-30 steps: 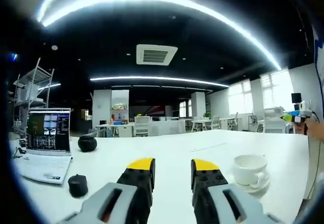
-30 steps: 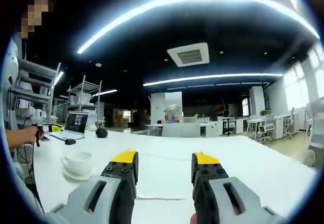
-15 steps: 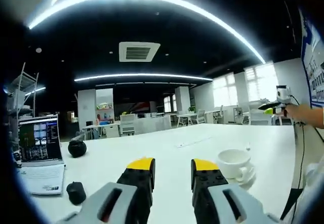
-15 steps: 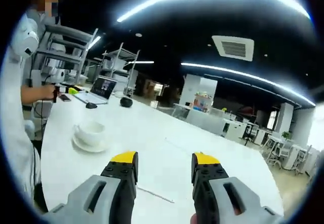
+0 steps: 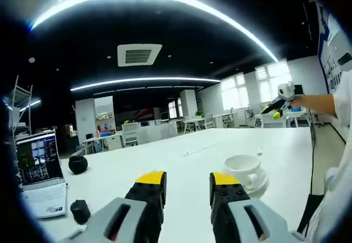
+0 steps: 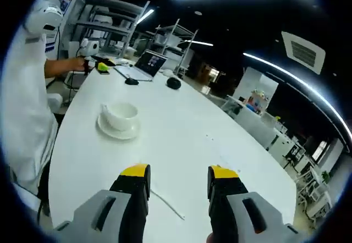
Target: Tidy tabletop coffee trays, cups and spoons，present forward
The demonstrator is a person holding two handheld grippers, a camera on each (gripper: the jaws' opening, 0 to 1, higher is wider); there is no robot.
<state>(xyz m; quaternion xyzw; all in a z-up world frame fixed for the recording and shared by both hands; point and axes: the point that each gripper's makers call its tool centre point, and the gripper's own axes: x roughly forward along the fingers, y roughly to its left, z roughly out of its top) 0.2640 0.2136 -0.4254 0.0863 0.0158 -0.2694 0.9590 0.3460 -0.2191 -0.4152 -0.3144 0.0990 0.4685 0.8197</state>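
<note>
The cup (image 5: pixel 242 166) is white, glazed, and sits upright on a matching saucer (image 5: pixel 257 187), its handle turned toward the left gripper view. Judged from its look it is ceramic: stiff, light to moderate in weight, slippery on the glaze and breakable if dropped or knocked. The cup rests loose on the saucer, so the saucer rim seems the safer hold for moving both; the handle or cup wall would serve for the cup alone.

The set stands on the white counter (image 6: pixel 181 127), near the edge where a person in white stands. In the right gripper view the same cup (image 6: pixel 122 112) and saucer (image 6: pixel 115 130) lie well ahead and left of the jaws. A thin white stick, possibly a spoon or stirrer (image 6: pixel 166 204), lies on the counter just ahead of the right gripper (image 6: pixel 179 178).

The left gripper (image 5: pixel 188 180) is empty, jaws parted, with the cup just right of its right jaw. The right gripper is likewise empty and parted.

Toward the far end sit a laptop (image 5: pixel 36 169), a mouse (image 5: pixel 80 210) and a dark round object (image 5: pixel 77 164).
</note>
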